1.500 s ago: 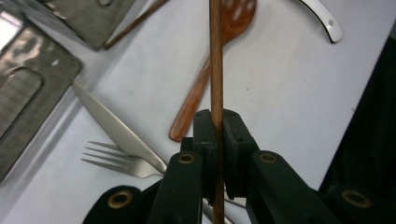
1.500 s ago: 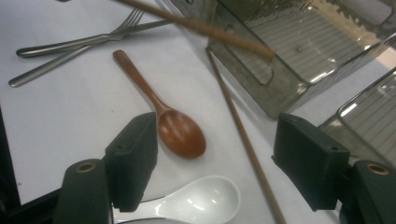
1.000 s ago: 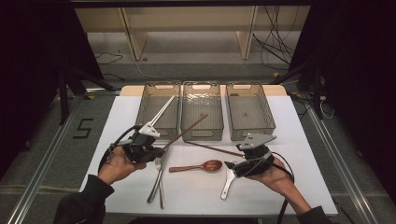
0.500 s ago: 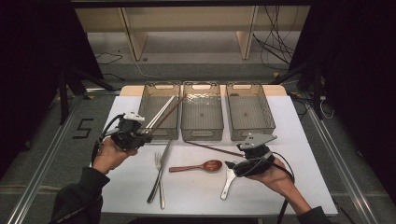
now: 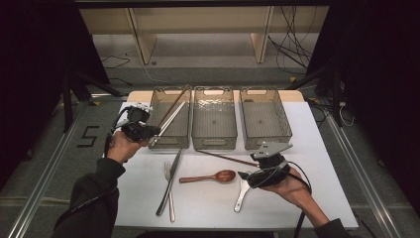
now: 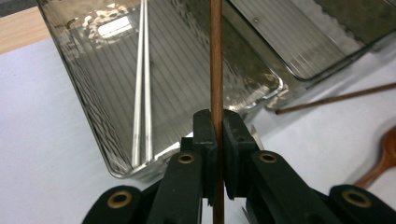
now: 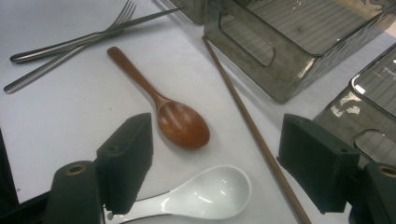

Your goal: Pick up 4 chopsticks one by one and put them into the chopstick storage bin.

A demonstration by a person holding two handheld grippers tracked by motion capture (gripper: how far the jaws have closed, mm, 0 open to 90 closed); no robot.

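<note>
Chopstick, brown wood point(image 6: 215, 60): pinched between the jaws of the left claw point(image 5: 148, 132), slanting over the left bin point(image 5: 171, 119), which holds a pair of silver chopsticks point(image 6: 141, 84). Second brown chopstick point(image 7: 252, 126): lying on the table point(image 5: 208, 198) in front of the middle bin point(image 5: 214, 119). Right claw point(image 7: 215, 168): jaws wide, nothing between them, over the white spoon point(image 7: 205, 193). Wooden spoon point(image 7: 163, 109), fork point(image 5: 170, 196), knife point(image 5: 171, 178): loose on the table. Right bin point(image 5: 265, 119): well apart from the held chopstick.
</note>
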